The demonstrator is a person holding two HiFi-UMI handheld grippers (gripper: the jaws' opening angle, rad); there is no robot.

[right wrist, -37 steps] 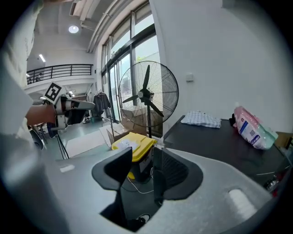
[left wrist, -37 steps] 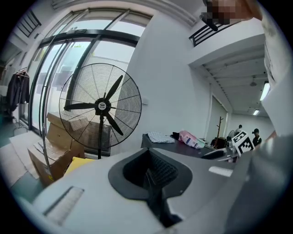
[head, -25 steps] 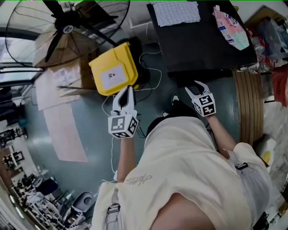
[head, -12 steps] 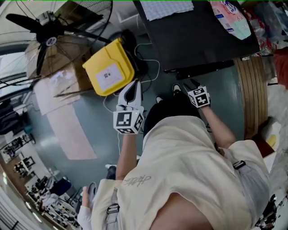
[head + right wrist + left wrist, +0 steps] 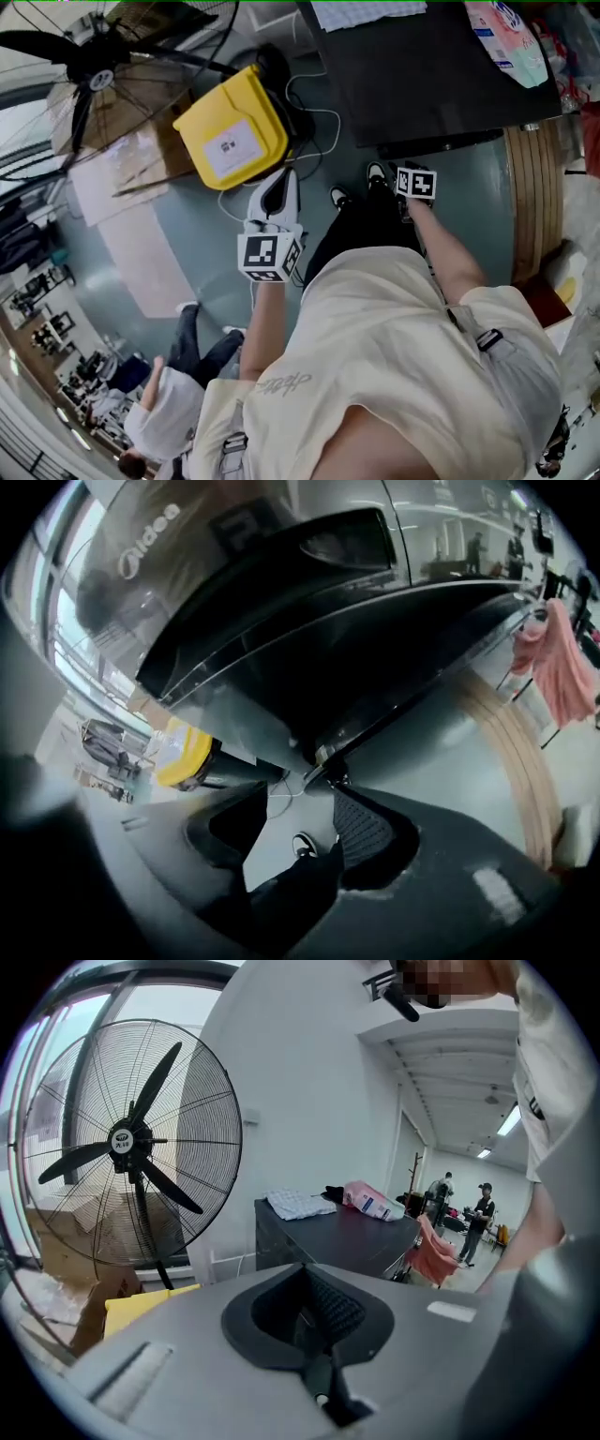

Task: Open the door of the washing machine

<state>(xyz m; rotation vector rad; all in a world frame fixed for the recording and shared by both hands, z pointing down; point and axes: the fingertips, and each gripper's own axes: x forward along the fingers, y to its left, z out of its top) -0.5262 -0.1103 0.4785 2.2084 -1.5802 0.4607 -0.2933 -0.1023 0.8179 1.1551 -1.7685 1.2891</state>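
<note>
The washing machine [image 5: 412,75] is a black box at the top of the head view. Its glossy dark front and door [image 5: 281,602] fill the upper right gripper view, tilted. My right gripper [image 5: 398,178] hangs low in front of the machine's lower front edge, pointing steeply down. This gripper [image 5: 305,808] is open; its jaws have just been opening and only floor and a shoe show between them. My left gripper [image 5: 278,180] is held out beside a yellow case [image 5: 232,139], away from the machine. In its own view the left gripper [image 5: 314,1312] is shut on nothing.
A big floor fan [image 5: 94,75] stands at the left behind the yellow case. Cables [image 5: 314,122] lie on the floor by the machine. A cloth [image 5: 366,11] and a pink bag [image 5: 511,42] lie on the machine's top. Curved wooden boards [image 5: 534,206] lie at the right. Other people [image 5: 169,403] are at lower left.
My right gripper has sunk down the machine's front and rolled. The left gripper has dropped a little. A person has come into view at the lower left.
</note>
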